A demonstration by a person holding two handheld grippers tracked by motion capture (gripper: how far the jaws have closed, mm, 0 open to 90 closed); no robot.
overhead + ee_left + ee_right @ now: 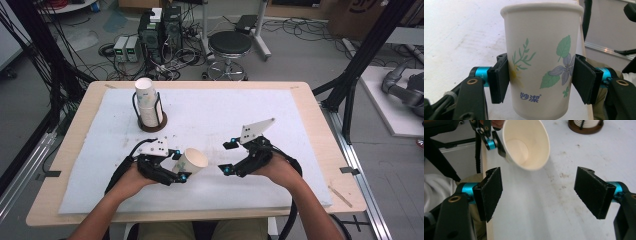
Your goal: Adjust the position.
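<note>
A white paper cup (191,162) with green leaves and a blue flower printed on it is gripped by my left gripper (181,164), tipped so that its mouth points right. In the left gripper view both pads press on the cup (541,60) at mid-height. My right gripper (226,156) stands open a short way to the right of the cup's mouth, with nothing between its jaws. The right gripper view looks into the empty cup (526,143) held ahead of its wide-spread pads (492,192).
A stack of paper cups (147,102) stands in a black wire holder on a round brown base (152,125) at the mat's back left. The white mat (280,115) covers the wooden table. A stool (230,47) and cables lie beyond the table.
</note>
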